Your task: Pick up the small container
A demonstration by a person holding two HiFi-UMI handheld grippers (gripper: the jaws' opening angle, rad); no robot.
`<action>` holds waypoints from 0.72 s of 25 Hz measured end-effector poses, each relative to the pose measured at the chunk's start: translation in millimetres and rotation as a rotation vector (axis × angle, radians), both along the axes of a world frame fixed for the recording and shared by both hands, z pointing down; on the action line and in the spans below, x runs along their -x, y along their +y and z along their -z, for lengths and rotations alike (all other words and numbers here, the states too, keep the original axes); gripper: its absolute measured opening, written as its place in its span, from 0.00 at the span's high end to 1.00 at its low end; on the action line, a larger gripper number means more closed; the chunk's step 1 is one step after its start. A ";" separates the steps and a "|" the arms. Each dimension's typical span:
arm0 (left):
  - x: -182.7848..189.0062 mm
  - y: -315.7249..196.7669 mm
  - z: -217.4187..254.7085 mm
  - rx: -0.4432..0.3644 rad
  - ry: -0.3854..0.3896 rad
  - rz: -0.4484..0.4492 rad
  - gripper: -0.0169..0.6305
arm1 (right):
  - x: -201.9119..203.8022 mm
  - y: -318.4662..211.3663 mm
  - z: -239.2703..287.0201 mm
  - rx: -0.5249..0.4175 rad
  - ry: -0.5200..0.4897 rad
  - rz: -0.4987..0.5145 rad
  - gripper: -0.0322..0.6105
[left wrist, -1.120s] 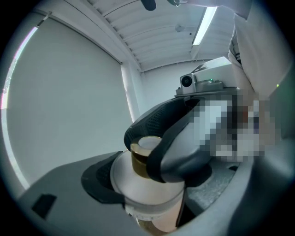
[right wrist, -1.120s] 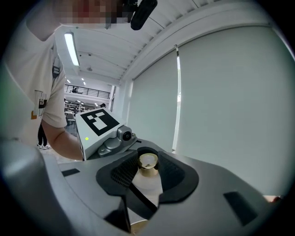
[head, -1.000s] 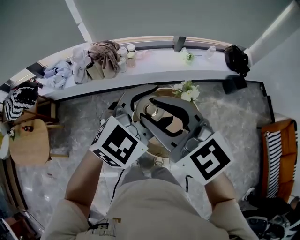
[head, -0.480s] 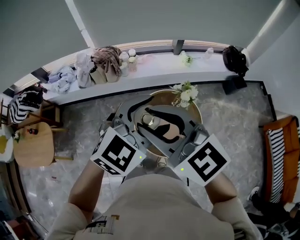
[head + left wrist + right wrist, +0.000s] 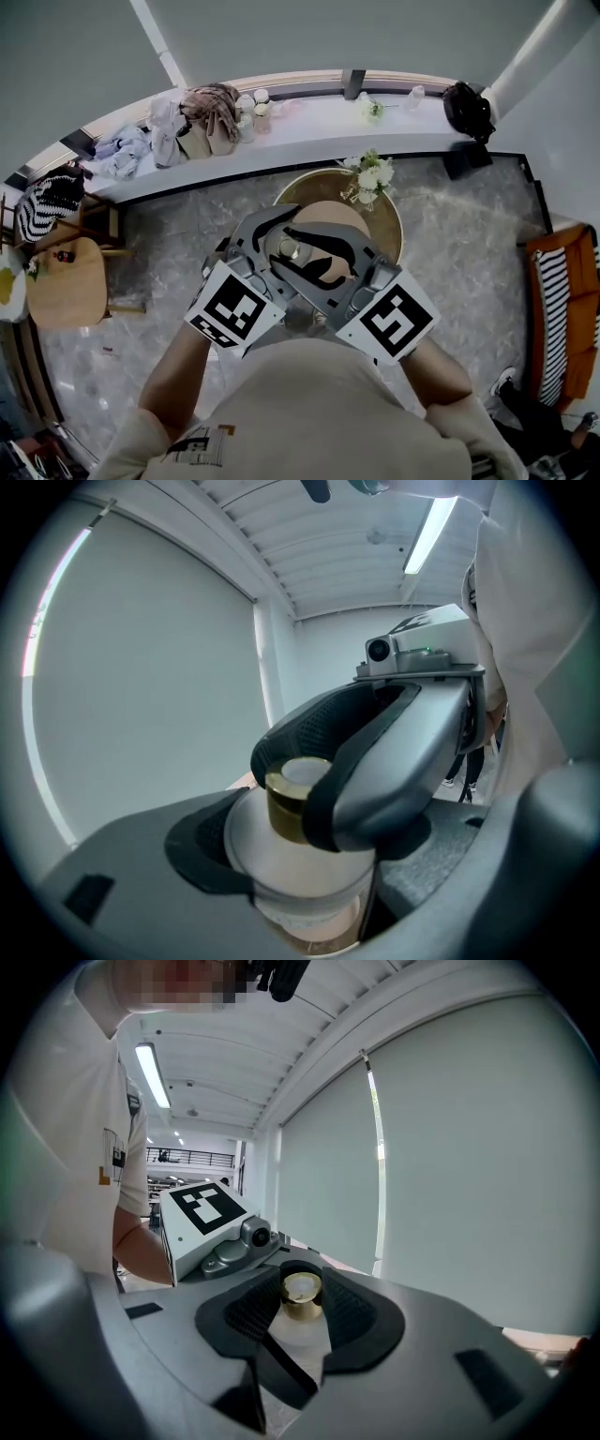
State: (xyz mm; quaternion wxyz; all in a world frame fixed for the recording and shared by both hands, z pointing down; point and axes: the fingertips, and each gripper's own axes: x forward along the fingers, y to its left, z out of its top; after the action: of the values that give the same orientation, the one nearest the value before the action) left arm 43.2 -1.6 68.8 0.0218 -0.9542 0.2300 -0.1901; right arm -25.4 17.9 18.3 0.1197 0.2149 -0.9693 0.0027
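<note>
The left hand-held gripper (image 5: 309, 866) is closed on the body of the container (image 5: 267, 836). Its long axis seems about upright, with the gold cap (image 5: 284, 810) on top. The right hand-held gripper (image 5: 301, 1311) comes from the opposite side and is closed on the cap only. Both are held above the round worktop (image 5: 384, 220).
</note>
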 end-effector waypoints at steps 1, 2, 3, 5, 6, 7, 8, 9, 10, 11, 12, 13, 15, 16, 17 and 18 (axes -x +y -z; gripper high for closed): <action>-1.1 2.5 -3.0 0.001 -0.002 -0.001 0.46 | -0.7 2.0 -1.9 0.003 -0.001 0.001 0.74; -2.6 4.2 -5.2 0.002 -0.001 -0.008 0.46 | -1.1 2.6 -2.8 0.005 -0.001 0.002 0.74; -3.3 5.4 -6.6 0.003 0.000 -0.016 0.46 | -0.9 2.8 -3.3 0.007 0.000 0.001 0.74; -1.0 7.5 -8.5 0.007 0.000 -0.025 0.46 | 2.0 4.0 -4.7 0.009 0.007 0.001 0.74; 0.8 8.7 -9.4 0.010 0.001 -0.028 0.46 | 3.8 4.9 -5.5 0.008 0.010 0.001 0.74; 2.3 9.5 -9.9 0.014 0.002 -0.029 0.46 | 5.2 5.7 -5.7 0.007 0.011 0.001 0.74; 3.6 9.3 -9.8 0.015 0.000 -0.026 0.46 | 6.0 5.9 -5.5 0.008 0.011 0.001 0.74; 4.8 8.2 -8.5 0.014 -0.004 -0.020 0.46 | 6.4 5.6 -5.0 0.009 0.010 0.001 0.74; 5.7 6.8 -6.7 0.011 -0.008 -0.014 0.46 | 6.6 5.1 -4.4 0.010 0.009 0.002 0.74; 5.6 6.1 -5.7 0.008 -0.008 -0.013 0.46 | 6.8 4.7 -4.0 0.011 0.008 0.003 0.74; 4.8 6.5 -6.0 0.008 -0.005 -0.017 0.46 | 6.9 4.5 -3.9 0.013 0.006 0.003 0.74; 4.0 7.4 -6.9 0.009 -0.001 -0.022 0.46 | 6.9 4.6 -4.1 0.015 0.004 0.003 0.74; 3.5 8.8 -8.0 0.012 0.000 -0.025 0.46 | 6.9 5.4 -4.7 0.018 0.004 0.005 0.74; 3.8 9.2 -8.4 0.013 -0.003 -0.025 0.46 | 6.9 5.9 -4.9 0.020 0.004 0.006 0.74; 4.2 9.5 -8.7 0.015 -0.005 -0.024 0.46 | 7.1 6.1 -5.0 0.022 0.004 0.006 0.74; 4.8 9.5 -9.0 0.018 -0.008 -0.022 0.46 | 7.3 6.1 -4.9 0.023 0.003 0.006 0.74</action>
State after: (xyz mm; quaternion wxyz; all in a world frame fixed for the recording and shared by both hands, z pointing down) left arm 38.5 8.0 77.8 0.0164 -0.9561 0.2175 -0.1957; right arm -32.7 24.0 23.2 0.1239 0.2106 -0.9696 0.0133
